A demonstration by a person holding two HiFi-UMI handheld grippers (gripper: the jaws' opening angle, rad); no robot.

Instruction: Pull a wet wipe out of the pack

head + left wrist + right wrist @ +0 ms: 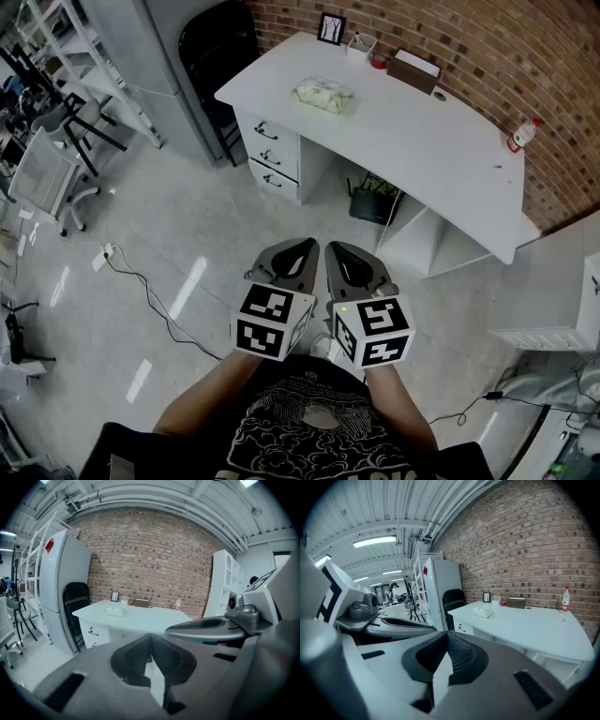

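The wet wipe pack (323, 95), pale and crinkled, lies on the white desk (422, 141) far ahead of me. It shows small in the left gripper view (115, 612) and in the right gripper view (482, 612). My left gripper (298, 251) and right gripper (339, 253) hang side by side close to my body, over the floor and well short of the desk. Both are shut with nothing between the jaws. The left gripper (150, 637) points toward the desk. The right gripper (447, 634) does too.
On the desk's far edge stand a picture frame (331, 28), a brown box (414, 70) and a red-capped bottle (523, 134). A black chair (220, 42) and grey cabinet stand left of the desk. A cable (150, 291) crosses the floor; office chairs (47, 173) sit at the left.
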